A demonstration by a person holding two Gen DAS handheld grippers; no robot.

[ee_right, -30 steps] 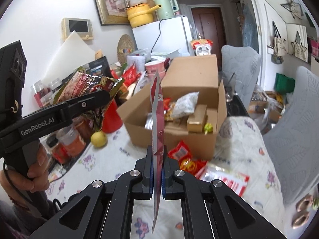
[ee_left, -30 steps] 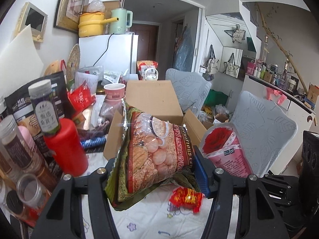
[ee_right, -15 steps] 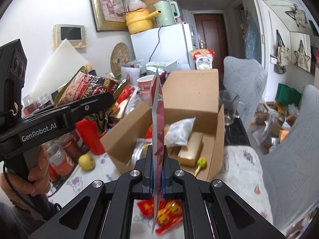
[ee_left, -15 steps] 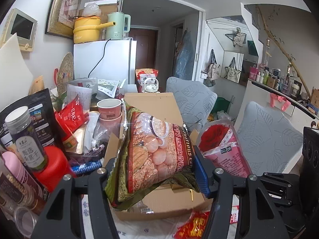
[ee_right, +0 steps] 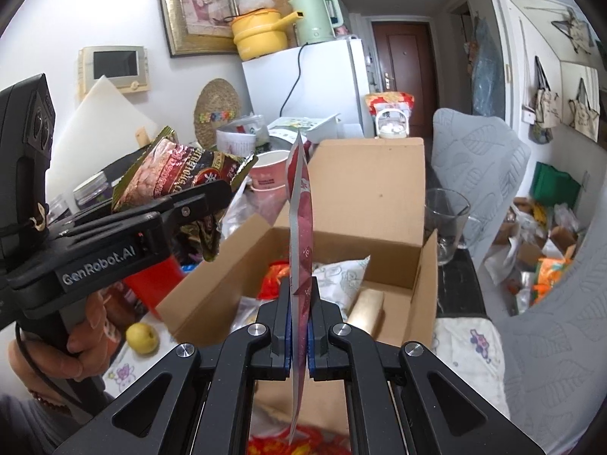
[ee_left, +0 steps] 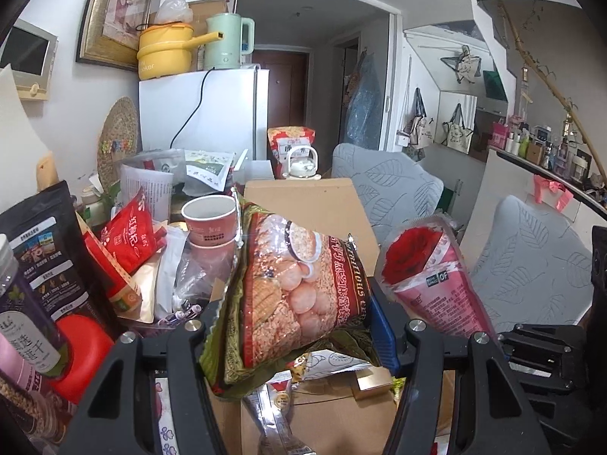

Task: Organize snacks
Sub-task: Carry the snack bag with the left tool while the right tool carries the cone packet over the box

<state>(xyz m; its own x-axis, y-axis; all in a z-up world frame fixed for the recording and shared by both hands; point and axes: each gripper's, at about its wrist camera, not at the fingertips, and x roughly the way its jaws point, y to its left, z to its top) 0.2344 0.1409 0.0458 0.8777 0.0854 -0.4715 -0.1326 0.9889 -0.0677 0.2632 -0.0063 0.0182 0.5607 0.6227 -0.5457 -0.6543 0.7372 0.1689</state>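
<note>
The open brown cardboard box (ee_right: 334, 265) is the target, and it now sits directly under both grippers; a second ago it stood farther off at twelve o'clock, with loose red wrappers on the floral-cloth surface (ee_right: 470, 345) in between, so both packets have been carried in over it. In the left wrist view the left gripper (ee_left: 292, 311) is pinching a puffy, glossy rice-cracker bag with a dark red and green edge (ee_left: 292, 295), its jaws part-spread around the bag's bulk, and the bag hangs over the box's near-left corner. In the right wrist view the right gripper (ee_right: 299, 299) is pressed together on a thin, flat pink-and-red foil packet (ee_right: 301, 204) held edge-on and upright, its lower end dangling over the box mouth. Inside the box lie a white printed pouch (ee_right: 337, 273), a small gold carton (ee_right: 366, 303) and an orange-red wrapper (ee_right: 277, 276). At nine o'clock of the box stand a red plastic container (ee_left: 83, 349), stacked pink paper cups (ee_left: 210, 216) and assorted pouches; a small yellow-green fruit (ee_right: 142, 337) rests on the cloth near the person's hand (ee_right: 87, 337). A clear glass (ee_right: 447, 223) stands at three o'clock of the box. Judging by this, both snacks look ready to be lowered and let go into the box.
</note>
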